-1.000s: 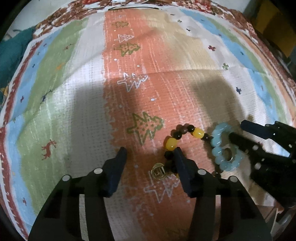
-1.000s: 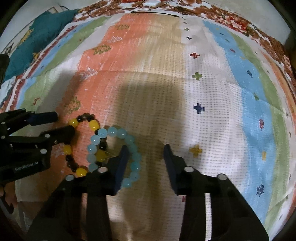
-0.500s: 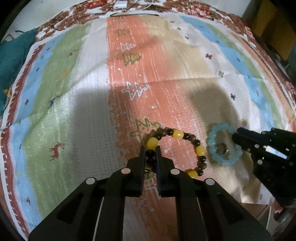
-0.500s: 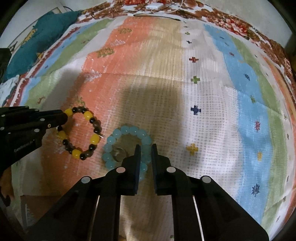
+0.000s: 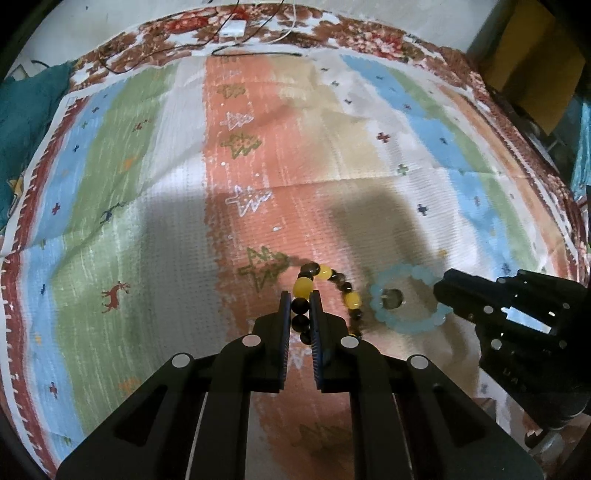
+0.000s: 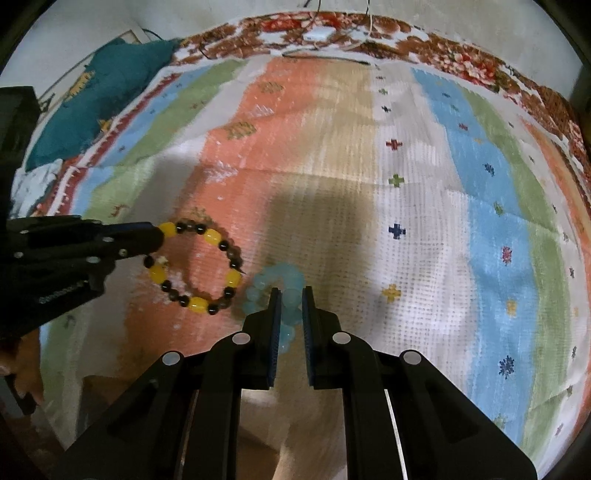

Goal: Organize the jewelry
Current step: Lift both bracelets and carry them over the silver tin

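Observation:
My left gripper is shut on the dark beads of a yellow-and-black bead bracelet, which hangs lifted over the striped cloth. From the right wrist view the same bracelet shows as a full ring held at its left side by the left gripper. My right gripper is shut on a pale blue bead bracelet, also raised off the cloth. In the left wrist view the blue bracelet hangs from the right gripper, with a small round charm inside its ring.
A striped cloth with tree and cross motifs covers the surface. White cables and a small white box lie at its far edge. A teal cloth sits at the far left. A cardboard box stands far right.
Both grippers went from open to shut, each on its bracelet. The two overlapping bracelets have been pulled apart and both are lifted off the cloth.

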`<state>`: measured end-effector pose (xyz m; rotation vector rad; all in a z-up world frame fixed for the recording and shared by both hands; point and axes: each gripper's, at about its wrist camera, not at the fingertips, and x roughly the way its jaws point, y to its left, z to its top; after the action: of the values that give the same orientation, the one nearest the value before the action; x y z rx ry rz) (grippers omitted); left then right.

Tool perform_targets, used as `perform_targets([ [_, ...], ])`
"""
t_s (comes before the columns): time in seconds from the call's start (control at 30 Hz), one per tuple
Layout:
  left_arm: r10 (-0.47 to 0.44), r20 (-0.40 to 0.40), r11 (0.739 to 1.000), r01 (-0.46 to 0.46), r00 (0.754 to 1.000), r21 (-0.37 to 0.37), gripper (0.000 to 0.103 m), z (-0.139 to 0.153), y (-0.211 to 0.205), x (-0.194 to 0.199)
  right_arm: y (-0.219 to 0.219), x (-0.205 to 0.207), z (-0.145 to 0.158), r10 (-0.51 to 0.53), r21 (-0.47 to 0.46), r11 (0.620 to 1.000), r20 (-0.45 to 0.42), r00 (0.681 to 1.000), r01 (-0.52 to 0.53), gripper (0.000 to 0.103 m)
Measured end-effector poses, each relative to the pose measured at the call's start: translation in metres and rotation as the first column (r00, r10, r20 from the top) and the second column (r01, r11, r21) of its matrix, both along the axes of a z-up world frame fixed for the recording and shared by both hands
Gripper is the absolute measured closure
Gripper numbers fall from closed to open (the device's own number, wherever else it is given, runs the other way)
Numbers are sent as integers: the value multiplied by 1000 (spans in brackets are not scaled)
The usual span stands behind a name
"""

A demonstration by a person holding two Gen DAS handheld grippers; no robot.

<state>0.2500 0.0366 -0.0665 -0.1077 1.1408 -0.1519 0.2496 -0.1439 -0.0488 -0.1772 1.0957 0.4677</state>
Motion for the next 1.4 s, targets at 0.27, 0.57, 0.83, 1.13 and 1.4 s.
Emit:
perform_targets([
  [0.27,-25,39,1000,26,999,-8,94,16,-9,-12,-1,-13,15,18,28,999,22,1000,-19,91],
  [0.57,-29,77,999,31,997,-26,94,34,-12,-27,-5,-25,29,26,52,998,48,999,-29,91],
  [0.83,-23,97,999,27,995,-36,94,42,-14,-37,-7,-37,37,38,62,997,64,997,-42,91],
  [1.13,-18,135,998,26,991,-56,94,57,-12,-50,-13,-52,55,44,97,994,97,994,-53,91],
  [1.4,-24,188,995,41,982,-88,94,77,-14,-67,-14,-69,70,67,111,990,137,988,-82,91],
])
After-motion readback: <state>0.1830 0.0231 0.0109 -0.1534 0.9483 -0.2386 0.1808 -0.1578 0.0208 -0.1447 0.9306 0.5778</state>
